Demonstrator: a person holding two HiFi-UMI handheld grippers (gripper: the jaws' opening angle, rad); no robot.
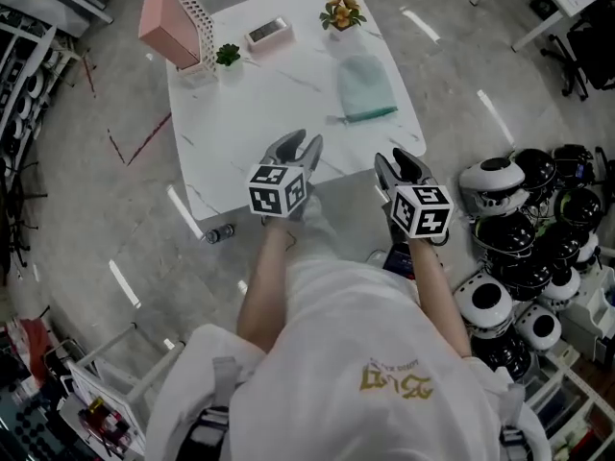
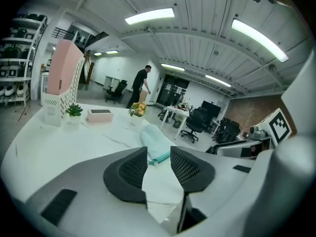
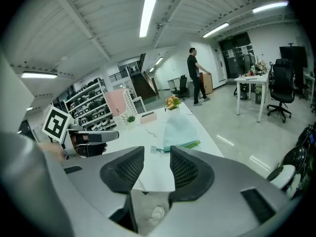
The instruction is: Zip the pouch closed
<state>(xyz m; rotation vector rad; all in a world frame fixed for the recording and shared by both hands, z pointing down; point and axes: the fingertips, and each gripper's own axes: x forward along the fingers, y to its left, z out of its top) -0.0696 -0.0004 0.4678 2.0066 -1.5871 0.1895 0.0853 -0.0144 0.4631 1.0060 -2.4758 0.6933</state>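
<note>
A mint-green pouch [image 1: 365, 86] lies flat on the right side of the white marble table [image 1: 279, 94], its teal zipper edge toward me. Both grippers hover at the table's near edge, well short of the pouch. My left gripper [image 1: 301, 146] is open with nothing between its jaws; in the left gripper view the pouch [image 2: 154, 141] shows beyond the gap of that gripper [image 2: 159, 164]. My right gripper [image 1: 399, 161] is open and empty too, and its own view looks past the gripper [image 3: 157, 164] at the pouch [image 3: 178, 131] farther up the table.
At the table's far side stand a pink file holder [image 1: 173, 17], a small green plant [image 1: 228, 55], a pink box [image 1: 267, 33] and a flower pot [image 1: 342, 12]. Several helmets [image 1: 519, 219] are piled on the floor to the right. A can [image 1: 219, 232] lies under the table's left edge.
</note>
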